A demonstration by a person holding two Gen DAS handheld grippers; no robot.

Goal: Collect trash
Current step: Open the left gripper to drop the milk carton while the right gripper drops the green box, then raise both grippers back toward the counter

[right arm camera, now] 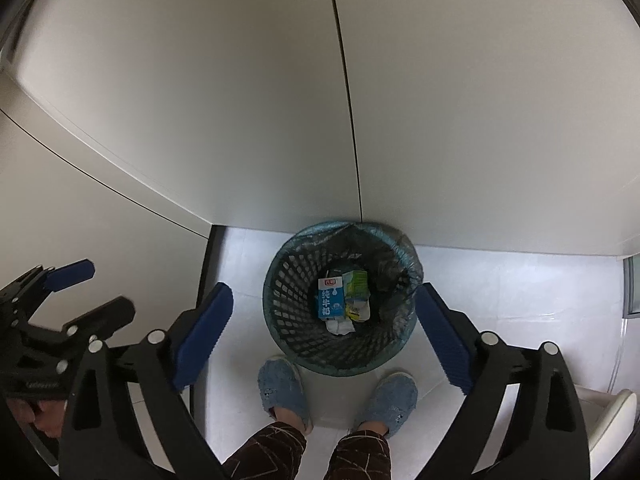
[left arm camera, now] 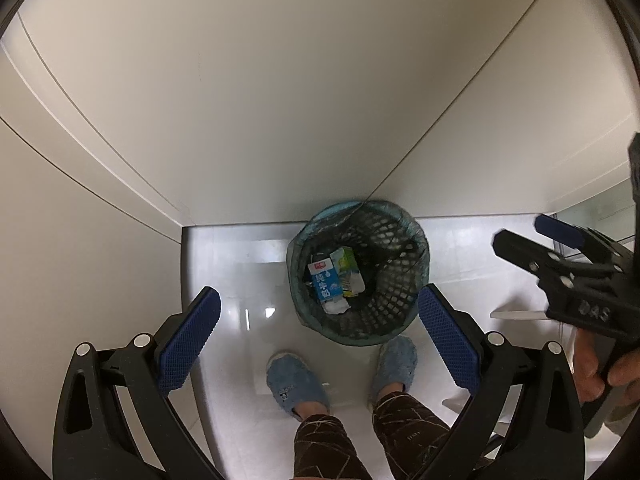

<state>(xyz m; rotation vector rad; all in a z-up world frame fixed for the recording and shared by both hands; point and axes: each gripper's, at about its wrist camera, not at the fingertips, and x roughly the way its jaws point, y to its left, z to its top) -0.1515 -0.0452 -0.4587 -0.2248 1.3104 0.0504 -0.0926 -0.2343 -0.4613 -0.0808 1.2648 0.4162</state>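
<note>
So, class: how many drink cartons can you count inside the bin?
2, side by side at the bottom of the bin: a blue carton and a green carton. Others may lie hidden beneath.

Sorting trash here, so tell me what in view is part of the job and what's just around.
Job: black mesh bin with liner, blue milk carton, green carton, crumpled paper.
Just around: blue slippers, white cabinet doors, tiled floor.
</note>
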